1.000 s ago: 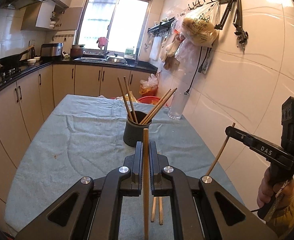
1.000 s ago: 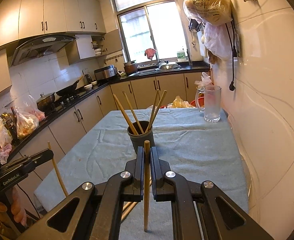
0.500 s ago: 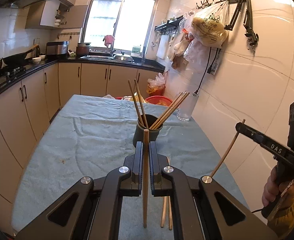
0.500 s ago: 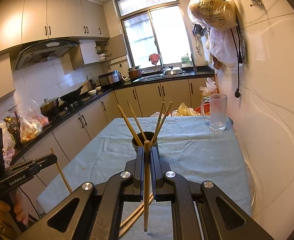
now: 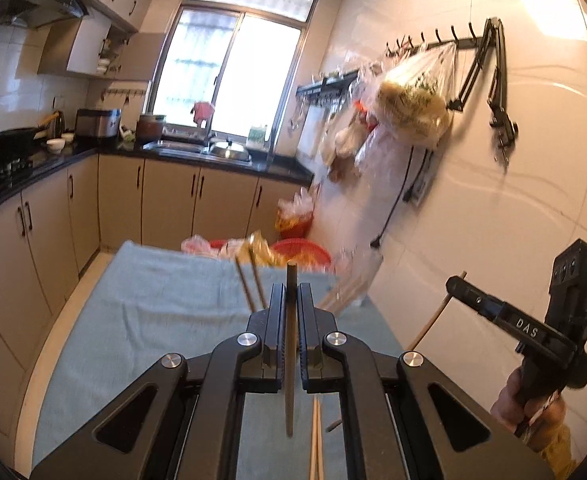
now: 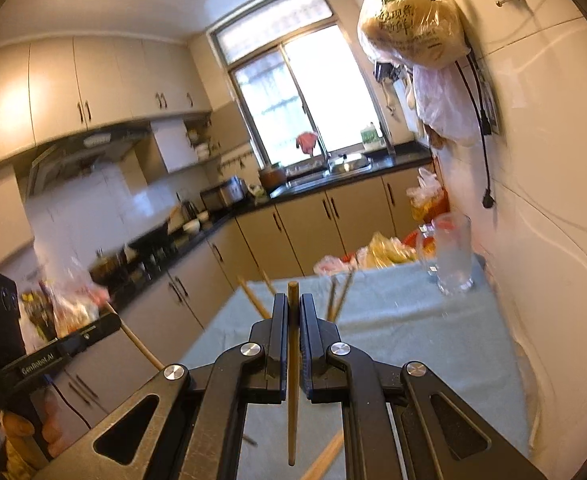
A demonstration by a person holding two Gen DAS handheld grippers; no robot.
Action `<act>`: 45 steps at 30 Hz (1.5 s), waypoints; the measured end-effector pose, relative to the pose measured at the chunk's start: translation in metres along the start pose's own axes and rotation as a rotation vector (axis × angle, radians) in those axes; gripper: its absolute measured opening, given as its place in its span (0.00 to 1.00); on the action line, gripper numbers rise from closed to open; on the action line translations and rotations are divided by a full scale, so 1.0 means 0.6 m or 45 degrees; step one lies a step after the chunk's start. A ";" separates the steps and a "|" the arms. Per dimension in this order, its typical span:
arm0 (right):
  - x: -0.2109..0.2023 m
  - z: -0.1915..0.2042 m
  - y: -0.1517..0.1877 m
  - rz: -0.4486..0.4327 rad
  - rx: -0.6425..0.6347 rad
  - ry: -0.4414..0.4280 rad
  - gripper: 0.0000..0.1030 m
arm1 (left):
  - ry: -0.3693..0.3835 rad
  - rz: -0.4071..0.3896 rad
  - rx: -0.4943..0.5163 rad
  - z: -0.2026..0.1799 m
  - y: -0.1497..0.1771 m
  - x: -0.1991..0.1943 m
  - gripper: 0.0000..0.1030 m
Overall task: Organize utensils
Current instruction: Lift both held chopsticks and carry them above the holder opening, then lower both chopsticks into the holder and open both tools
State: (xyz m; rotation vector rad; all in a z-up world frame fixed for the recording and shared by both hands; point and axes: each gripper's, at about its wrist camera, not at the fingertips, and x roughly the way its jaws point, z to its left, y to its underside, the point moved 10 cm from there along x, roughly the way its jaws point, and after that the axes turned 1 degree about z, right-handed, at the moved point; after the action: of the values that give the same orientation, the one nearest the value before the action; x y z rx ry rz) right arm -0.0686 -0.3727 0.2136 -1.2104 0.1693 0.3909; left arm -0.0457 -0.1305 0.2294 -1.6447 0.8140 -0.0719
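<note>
Beige cabinets [image 5: 165, 204] line a tiled kitchen under a bright window [image 5: 229, 68]; the floor looks pale, perhaps tiled.

Left gripper [image 5: 291, 300] and right gripper [image 6: 292, 308], both with fingers [image 5: 277, 320] clamped together, tilted slightly downward.

A table [image 6: 433, 340] covered with a grey-blue cloth [image 5: 153, 312] stands against the tiled wall. On the cloth lie loose chopsticks [image 5: 316, 440] at the near end, and an empty glass mug [image 6: 451, 256] stands at the far corner beside the wall.
</note>
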 end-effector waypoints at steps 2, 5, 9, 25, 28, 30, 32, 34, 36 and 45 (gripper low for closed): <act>0.017 0.004 -0.024 -0.036 0.015 -0.018 0.06 | -0.008 -0.024 -0.005 -0.003 -0.027 0.023 0.05; 0.046 0.005 -0.061 -0.109 0.019 -0.013 0.06 | -0.007 -0.049 -0.003 -0.006 -0.059 0.052 0.05; 0.085 0.001 -0.102 -0.213 -0.005 0.046 0.06 | -0.028 -0.090 0.023 -0.012 -0.097 0.099 0.05; 0.255 -0.037 -0.016 0.005 -0.046 0.121 0.07 | -0.138 0.105 0.009 0.033 -0.021 0.270 0.05; 0.257 -0.038 -0.014 0.015 -0.056 0.124 0.18 | -0.150 0.105 0.023 0.032 -0.022 0.262 0.15; 0.253 -0.039 -0.017 0.012 -0.054 0.124 0.34 | -0.163 0.092 0.013 0.037 -0.025 0.246 0.34; 0.239 -0.038 -0.022 -0.006 -0.050 0.126 0.41 | -0.187 0.081 0.018 0.037 -0.026 0.224 0.35; 0.220 -0.037 -0.028 -0.016 -0.047 0.122 0.41 | -0.196 0.101 0.038 0.032 -0.020 0.200 0.35; 0.198 -0.038 -0.034 -0.023 -0.040 0.120 0.44 | -0.205 0.115 0.058 0.021 -0.013 0.170 0.36; 0.034 -0.078 -0.018 -0.012 -0.032 0.216 0.57 | 0.012 0.276 0.213 -0.130 0.052 0.025 0.46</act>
State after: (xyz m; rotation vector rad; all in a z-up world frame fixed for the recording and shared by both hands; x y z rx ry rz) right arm -0.0419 -0.4155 0.1997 -1.2686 0.3052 0.2827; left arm -0.0856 -0.2047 0.2163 -1.3930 0.9628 0.0051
